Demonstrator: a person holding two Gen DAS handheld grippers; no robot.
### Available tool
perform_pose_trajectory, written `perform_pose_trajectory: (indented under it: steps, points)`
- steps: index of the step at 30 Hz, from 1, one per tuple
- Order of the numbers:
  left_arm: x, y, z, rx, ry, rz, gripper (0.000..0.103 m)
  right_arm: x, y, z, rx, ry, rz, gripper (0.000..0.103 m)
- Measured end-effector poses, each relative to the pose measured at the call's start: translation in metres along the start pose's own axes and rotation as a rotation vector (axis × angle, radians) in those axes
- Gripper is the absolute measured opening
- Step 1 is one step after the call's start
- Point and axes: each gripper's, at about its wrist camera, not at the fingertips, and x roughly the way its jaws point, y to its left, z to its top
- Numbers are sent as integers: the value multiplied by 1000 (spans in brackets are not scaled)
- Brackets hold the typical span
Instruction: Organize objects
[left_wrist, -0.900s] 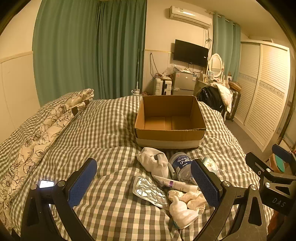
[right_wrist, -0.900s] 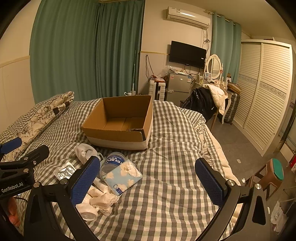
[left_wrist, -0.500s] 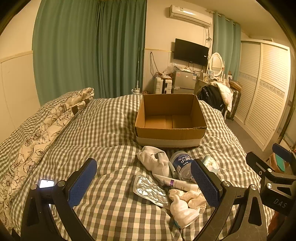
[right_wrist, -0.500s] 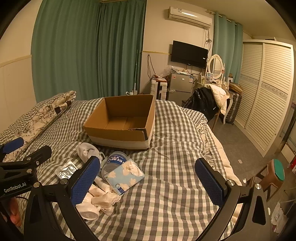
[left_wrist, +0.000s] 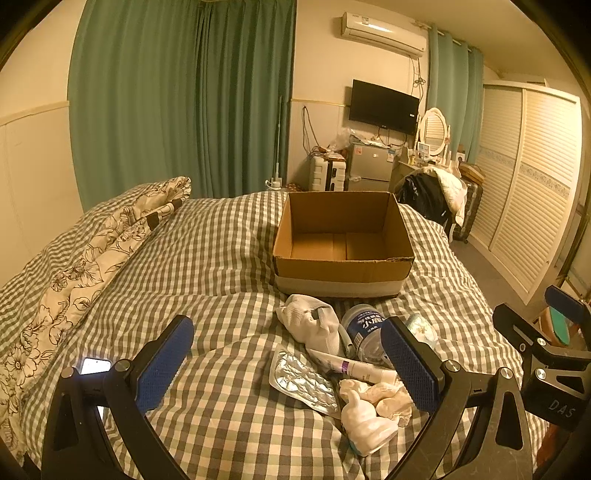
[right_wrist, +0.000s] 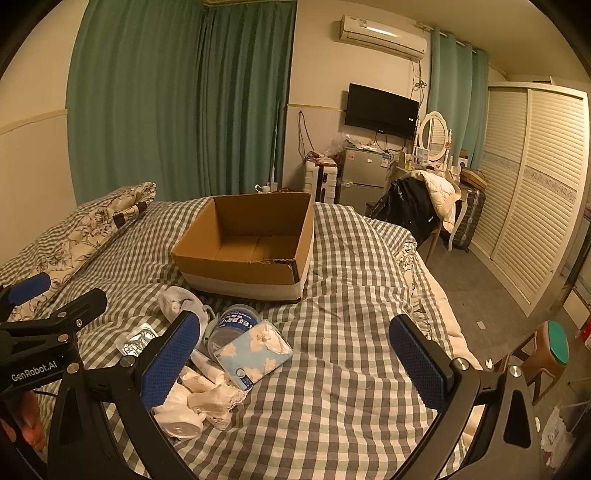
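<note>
In the lower middle of both wrist views, the pile of small items (left_wrist: 343, 365) on the checked bedspread (left_wrist: 207, 266) sits slightly nearer than before, below the empty cardboard box (left_wrist: 343, 236), while the left gripper (left_wrist: 284, 362) and right gripper (right_wrist: 295, 358) stay wide open and empty, so sorting has not begun.

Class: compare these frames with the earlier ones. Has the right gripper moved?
Yes. In the right wrist view the cardboard box has shifted rightward, so the right gripper has swung left toward the pile.
</note>
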Motion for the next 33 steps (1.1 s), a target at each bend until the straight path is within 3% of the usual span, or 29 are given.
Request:
perform_pose_trajectory:
  steps: [11,16,22,25,28,30,33]
  points:
    - [10,2,-8,21,54,17,103,5,6,-2,-20,29,19,103]
    - [28,5,-21,27,110,43,103,28,14,-14,-51,101,30,102]
    - [57,9,-40,42,194,70,102,65,28,-41,-90,236,82,94]
    - [70,13,-48,35,234,68,101,84,39,-56,-104,313,157,83]
    - [82,15,-54,28,275,56,101,100,49,-68,-132,370,199,59]
    - [91,14,-56,29,303,50,101,102,53,-72,-141,378,231,34]
    - [106,10,-59,33,350,16,101,100,50,-72,-134,362,261,19]
